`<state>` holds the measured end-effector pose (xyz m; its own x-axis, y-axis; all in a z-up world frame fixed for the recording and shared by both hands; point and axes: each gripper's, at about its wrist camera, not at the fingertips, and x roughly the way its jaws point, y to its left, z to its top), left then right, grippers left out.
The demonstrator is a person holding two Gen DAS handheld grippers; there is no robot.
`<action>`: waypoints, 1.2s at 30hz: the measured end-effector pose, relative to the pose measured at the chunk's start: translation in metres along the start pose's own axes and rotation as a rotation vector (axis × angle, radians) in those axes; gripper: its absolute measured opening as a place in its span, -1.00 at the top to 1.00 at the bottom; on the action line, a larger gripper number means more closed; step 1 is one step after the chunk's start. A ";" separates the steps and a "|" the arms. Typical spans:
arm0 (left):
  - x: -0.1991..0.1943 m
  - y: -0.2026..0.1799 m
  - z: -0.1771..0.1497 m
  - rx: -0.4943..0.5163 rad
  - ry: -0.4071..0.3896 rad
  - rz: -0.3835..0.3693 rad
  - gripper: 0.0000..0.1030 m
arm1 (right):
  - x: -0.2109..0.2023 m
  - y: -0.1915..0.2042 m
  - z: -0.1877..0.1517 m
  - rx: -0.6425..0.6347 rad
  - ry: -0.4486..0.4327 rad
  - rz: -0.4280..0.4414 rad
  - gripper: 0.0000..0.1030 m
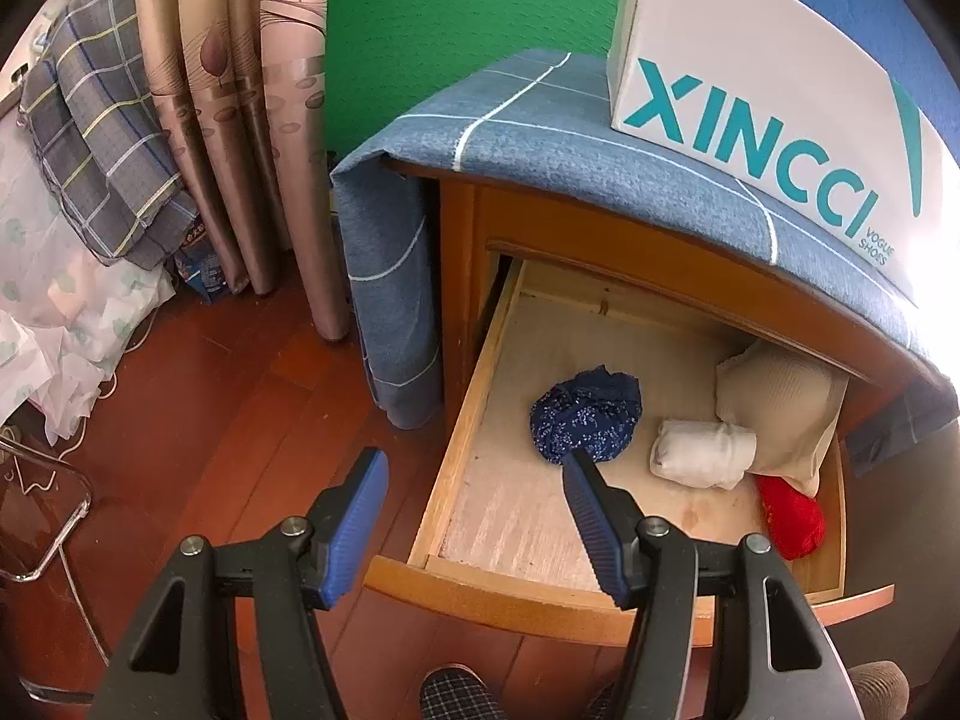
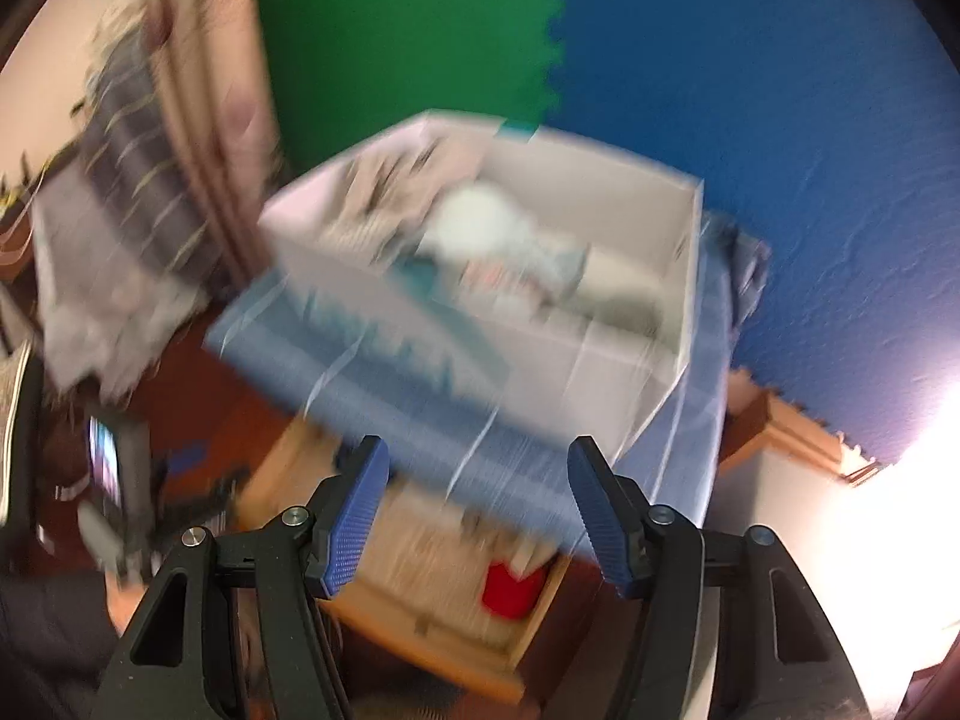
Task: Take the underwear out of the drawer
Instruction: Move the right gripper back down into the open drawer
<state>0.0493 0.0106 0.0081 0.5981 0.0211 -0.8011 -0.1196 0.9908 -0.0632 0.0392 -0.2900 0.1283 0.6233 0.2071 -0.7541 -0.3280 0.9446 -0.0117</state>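
An open wooden drawer [image 1: 474, 396] of an orange-brown bedside cabinet [image 1: 474, 228] holds four rolled garments: a navy white-speckled underwear bundle [image 1: 585, 414] near its centre, a white roll [image 1: 702, 453] at that bundle's three o'clock, a beige ribbed fold [image 1: 780, 402] touching the white roll at one o'clock, and a red bundle [image 1: 789, 516] at the white roll's five o'clock. The left gripper [image 1: 474, 468] hangs above the drawer's near-left corner, jaws about half open and empty. In the blurred right wrist view, the right gripper [image 2: 477, 456] has jaws parted, nothing between them, facing a white cardboard shoebox [image 2: 600, 360] at twelve o'clock on the blue checked cloth [image 2: 384, 396] covering the cabinet.
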 end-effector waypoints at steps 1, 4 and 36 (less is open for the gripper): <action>0.000 0.001 0.000 -0.003 0.000 -0.002 -0.21 | 0.005 0.004 -0.008 -0.009 0.023 0.002 -0.14; 0.000 0.001 0.000 -0.004 0.000 -0.001 -0.21 | 0.033 0.012 -0.036 -0.027 0.119 0.008 -0.11; 0.008 0.016 0.001 -0.079 0.031 -0.063 -0.21 | 0.285 0.011 -0.130 -0.224 0.690 -0.197 0.09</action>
<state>0.0527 0.0267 0.0016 0.5818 -0.0462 -0.8120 -0.1451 0.9765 -0.1596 0.1210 -0.2534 -0.1724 0.1229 -0.2368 -0.9637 -0.4389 0.8580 -0.2668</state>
